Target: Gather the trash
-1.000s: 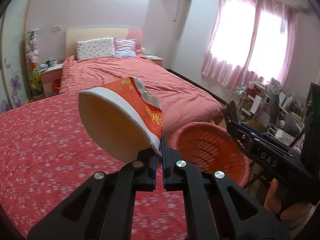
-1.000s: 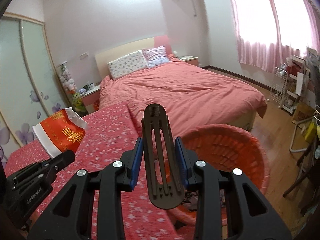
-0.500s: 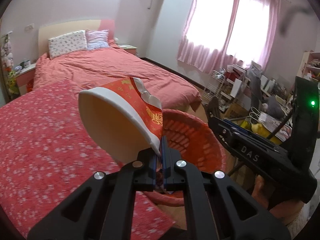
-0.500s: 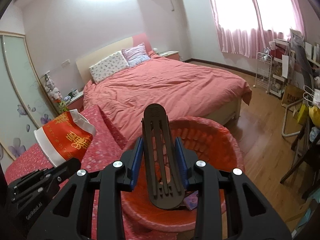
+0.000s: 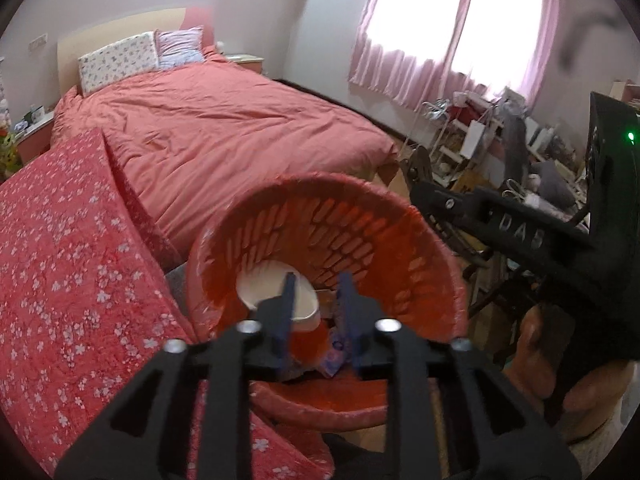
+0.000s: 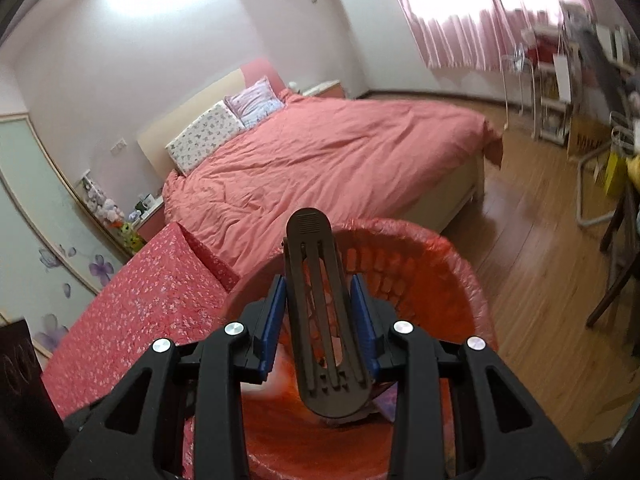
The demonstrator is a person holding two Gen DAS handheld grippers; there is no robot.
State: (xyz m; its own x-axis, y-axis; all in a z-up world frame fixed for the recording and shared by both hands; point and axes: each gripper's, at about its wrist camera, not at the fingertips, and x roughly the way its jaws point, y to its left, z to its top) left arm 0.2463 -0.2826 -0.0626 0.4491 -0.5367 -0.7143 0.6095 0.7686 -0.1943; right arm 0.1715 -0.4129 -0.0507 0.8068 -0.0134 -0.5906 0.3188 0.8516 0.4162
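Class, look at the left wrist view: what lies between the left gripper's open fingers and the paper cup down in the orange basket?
Nothing: the left gripper hangs open above the paper cup inside the orange basket, only air between. The left wrist view shows it.
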